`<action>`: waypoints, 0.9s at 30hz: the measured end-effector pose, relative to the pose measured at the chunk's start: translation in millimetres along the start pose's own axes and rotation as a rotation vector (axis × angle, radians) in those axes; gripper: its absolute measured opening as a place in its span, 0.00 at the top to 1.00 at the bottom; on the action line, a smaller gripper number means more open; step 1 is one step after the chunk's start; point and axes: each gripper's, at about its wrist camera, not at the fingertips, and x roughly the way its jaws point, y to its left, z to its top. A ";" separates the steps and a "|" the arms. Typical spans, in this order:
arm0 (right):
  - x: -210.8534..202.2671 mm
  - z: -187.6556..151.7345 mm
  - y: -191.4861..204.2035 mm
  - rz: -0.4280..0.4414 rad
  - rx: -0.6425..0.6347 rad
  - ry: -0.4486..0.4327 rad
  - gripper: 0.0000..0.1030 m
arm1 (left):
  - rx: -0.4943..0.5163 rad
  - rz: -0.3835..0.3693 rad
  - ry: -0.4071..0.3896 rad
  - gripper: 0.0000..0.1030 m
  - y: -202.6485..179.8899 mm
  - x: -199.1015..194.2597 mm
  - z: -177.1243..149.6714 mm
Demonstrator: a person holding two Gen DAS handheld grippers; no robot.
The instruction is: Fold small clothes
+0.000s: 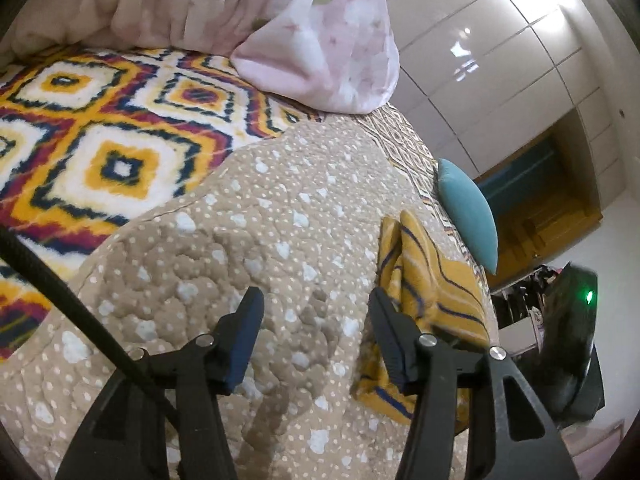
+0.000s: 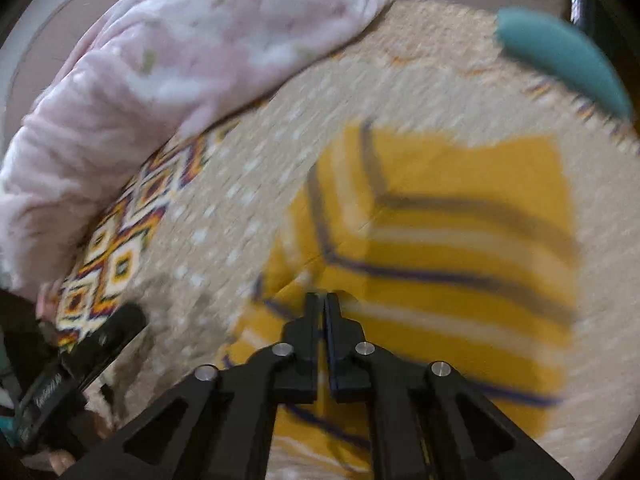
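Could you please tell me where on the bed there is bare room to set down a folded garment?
The dotted beige quilt lies bare between the patterned blanket and the yellow striped garment. It is crowded toward the pink comforter and the teal pillow.

both views: strong fisheye curvature, dark vignette at corners. left wrist view mostly sharp, evenly lit indoors; blown-out glare top right, with bright reflections on glossy wardrobe doors (image 1: 500,64). soft shadow under gripper arms on beige quilt (image 1: 280,240). right wrist view heavily motion-blurred throughout; only the near gripper linkage stays crisp.
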 end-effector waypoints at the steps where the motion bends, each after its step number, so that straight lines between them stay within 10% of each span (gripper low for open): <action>1: 7.2 -6.3 7.6 0.018 -0.019 0.015 0.96 | 0.000 0.001 0.002 0.48 -0.1 0.7 0.0; 9: 18.5 -23.5 49.2 0.081 -0.130 0.088 0.96 | -0.015 0.007 0.000 0.48 5.0 -2.2 1.9; 17: -34.1 6.4 8.9 0.088 0.025 -0.159 0.96 | -0.008 0.036 -0.025 0.40 0.8 -1.1 3.3; 23: 43.2 -21.3 -11.7 0.319 0.191 0.067 0.98 | 0.005 0.066 -0.015 0.40 0.0 6.6 3.0; 27: 24.7 -37.7 17.0 0.291 0.063 0.047 0.97 | -0.015 0.062 -0.004 0.39 1.9 10.4 4.9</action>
